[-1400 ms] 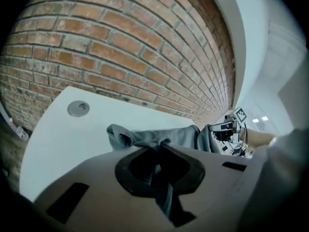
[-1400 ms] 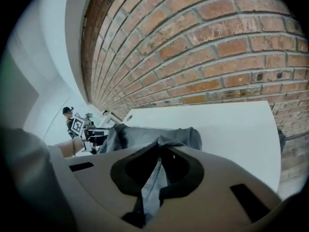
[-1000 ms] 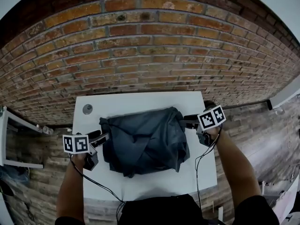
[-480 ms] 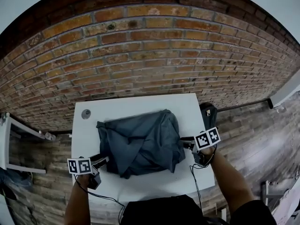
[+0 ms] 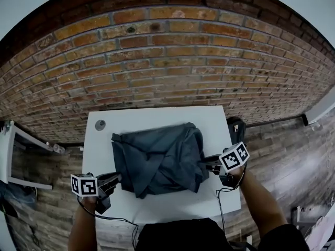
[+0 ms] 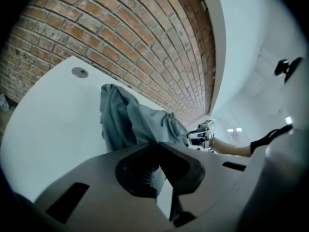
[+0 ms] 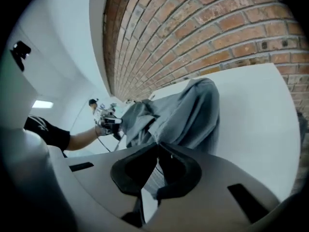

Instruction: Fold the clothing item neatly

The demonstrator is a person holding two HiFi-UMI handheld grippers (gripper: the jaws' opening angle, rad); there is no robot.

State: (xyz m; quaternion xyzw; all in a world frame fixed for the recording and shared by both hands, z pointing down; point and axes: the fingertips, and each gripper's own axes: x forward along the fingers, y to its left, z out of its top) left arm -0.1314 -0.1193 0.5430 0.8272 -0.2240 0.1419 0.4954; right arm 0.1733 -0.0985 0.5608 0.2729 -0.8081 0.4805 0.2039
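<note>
The grey cloth lies bunched in the middle of the table. The left gripper is pinched shut on its edge at 8 o'clock. The right gripper has just been closing and nips the edge at 4 o'clock.

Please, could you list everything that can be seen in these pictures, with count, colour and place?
table: one, white, in front of the wall
garment: one, grey-blue, crumpled on the middle of the table
disc: one, small, grey, far left corner of the table
brick wall: one, red-brown, behind the table
frame: one, white, left of the table
dark object: one, black, beside the table's far right corner; unclear what it is
left gripper: one, grey, shut on the garment's near left corner
right gripper: one, grey, jaws have just been closing, now on the garment's right edge
arms: two, at the bottom
</note>
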